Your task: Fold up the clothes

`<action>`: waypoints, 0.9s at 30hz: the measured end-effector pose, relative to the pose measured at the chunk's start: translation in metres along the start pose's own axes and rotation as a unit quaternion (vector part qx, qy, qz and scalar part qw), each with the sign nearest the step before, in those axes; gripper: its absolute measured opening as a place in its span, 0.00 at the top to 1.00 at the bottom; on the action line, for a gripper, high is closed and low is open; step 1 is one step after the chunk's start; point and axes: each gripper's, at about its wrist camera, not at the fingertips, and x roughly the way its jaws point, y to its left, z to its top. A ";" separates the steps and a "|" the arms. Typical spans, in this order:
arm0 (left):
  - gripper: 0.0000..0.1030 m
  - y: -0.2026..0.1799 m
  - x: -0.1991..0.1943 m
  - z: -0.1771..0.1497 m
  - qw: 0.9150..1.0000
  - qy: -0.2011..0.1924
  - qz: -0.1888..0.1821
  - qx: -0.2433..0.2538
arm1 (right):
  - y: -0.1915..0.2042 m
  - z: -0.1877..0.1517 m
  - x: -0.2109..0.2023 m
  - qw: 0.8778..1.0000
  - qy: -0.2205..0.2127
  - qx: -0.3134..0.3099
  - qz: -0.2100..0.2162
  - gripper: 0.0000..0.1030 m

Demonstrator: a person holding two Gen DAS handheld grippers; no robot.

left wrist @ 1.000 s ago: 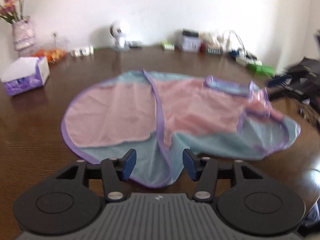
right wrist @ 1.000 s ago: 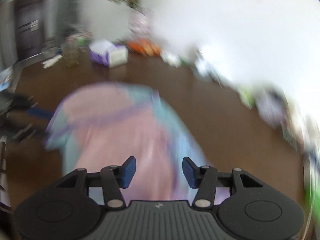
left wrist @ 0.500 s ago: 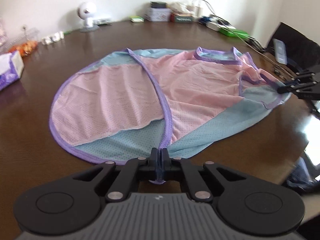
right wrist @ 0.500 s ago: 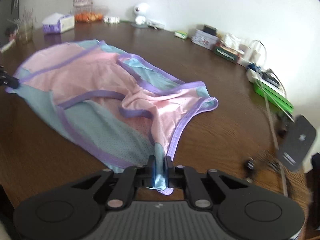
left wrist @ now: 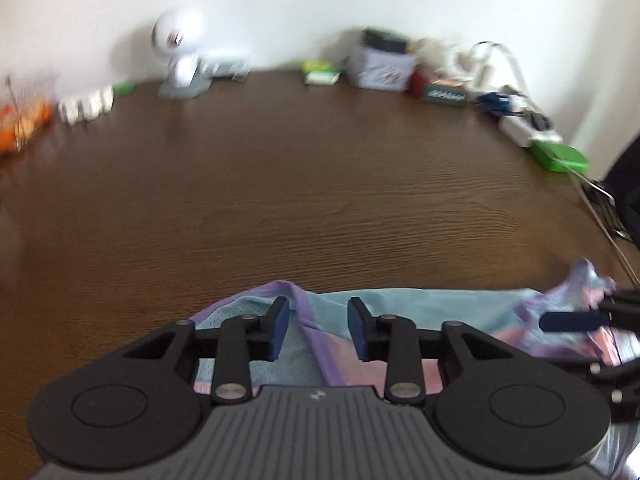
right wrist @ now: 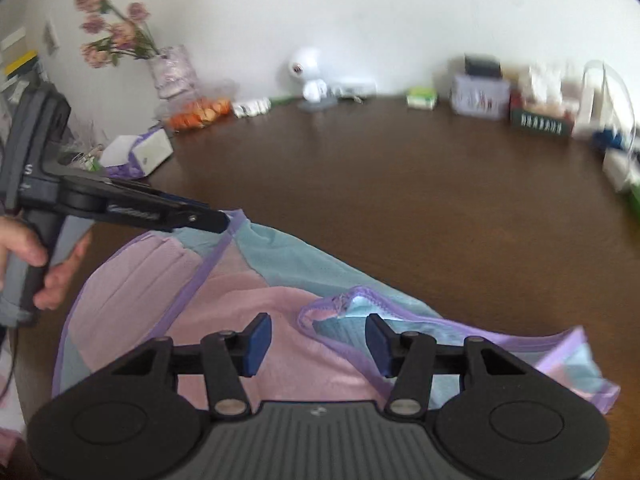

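Left gripper: jaws are seen apart and opening; the garment's edge runs between them, unpressed.
Right gripper: jaws are apart and opening; nothing is pinched, and a bunched neckline lies below.
Garment: the pink and light-blue mesh garment with purple trim is lying doubled over on the dark brown wooden worktop, near its front edge.
Step (judged): release after a fold.
Method: both grippers are best lifted straight off, so the laid layer is not dragged.
Risk: the slack mesh may be snagged on a pad.
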 end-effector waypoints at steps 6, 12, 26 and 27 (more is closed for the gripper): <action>0.98 0.021 0.001 -0.012 0.998 -0.049 -0.026 -0.031 | -0.018 -0.001 0.026 1.000 -0.015 0.019 0.011 0.95; 0.97 0.028 -0.016 -0.019 0.996 -0.065 -0.001 -0.054 | -0.037 -0.006 0.015 0.998 -0.050 0.021 -0.029 0.92; 0.86 -0.062 -0.057 -0.106 0.991 -0.009 -0.038 0.126 | -0.035 -0.075 -0.065 0.997 -0.007 -0.063 -0.045 0.65; 0.96 -0.060 -0.058 -0.106 0.993 -0.014 -0.036 0.114 | -0.034 -0.079 -0.062 0.997 -0.006 -0.065 -0.050 0.74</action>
